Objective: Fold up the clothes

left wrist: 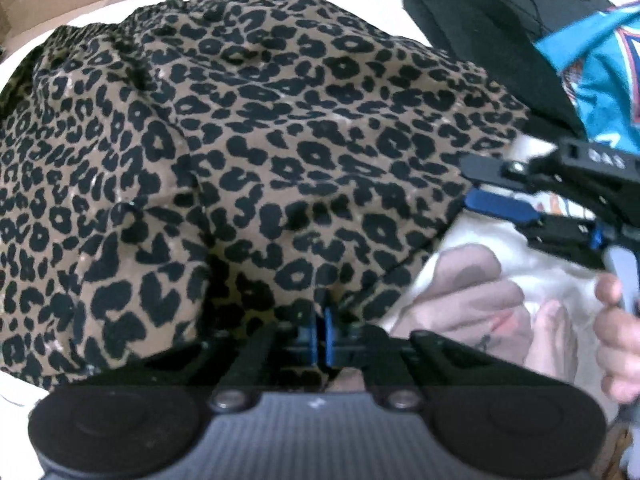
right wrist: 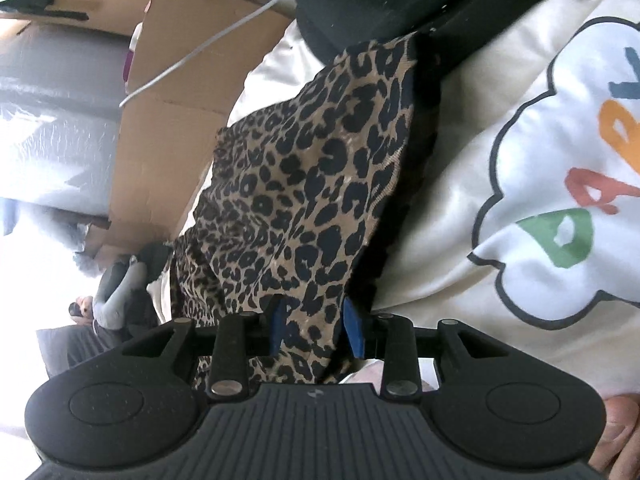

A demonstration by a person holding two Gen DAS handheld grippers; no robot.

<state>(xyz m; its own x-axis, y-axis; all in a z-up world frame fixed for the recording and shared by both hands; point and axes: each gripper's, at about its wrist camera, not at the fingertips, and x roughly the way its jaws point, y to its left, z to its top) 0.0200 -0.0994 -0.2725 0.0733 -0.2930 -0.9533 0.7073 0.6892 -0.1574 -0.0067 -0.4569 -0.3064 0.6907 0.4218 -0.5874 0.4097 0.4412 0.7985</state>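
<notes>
A leopard-print garment [left wrist: 260, 152] lies spread and rumpled across most of the left wrist view. At its near edge my left gripper [left wrist: 321, 320] is shut, its blue pads pinching a fold of the cloth. My right gripper [left wrist: 484, 188] reaches in from the right at the garment's right edge. In the right wrist view the same garment [right wrist: 320, 180] runs down in a bunched strip between the blue pads of my right gripper [right wrist: 316, 320], which close on it. A person's hand [left wrist: 616, 320] holds the right gripper's handle.
A white sweatshirt with a cloud print and coloured letters [right wrist: 560, 184] lies under and beside the garment. A black garment [right wrist: 380, 0] and a teal one [left wrist: 600, 64] lie beyond. A cardboard box [right wrist: 168, 128] with a white cable [right wrist: 200, 40] stands at the left.
</notes>
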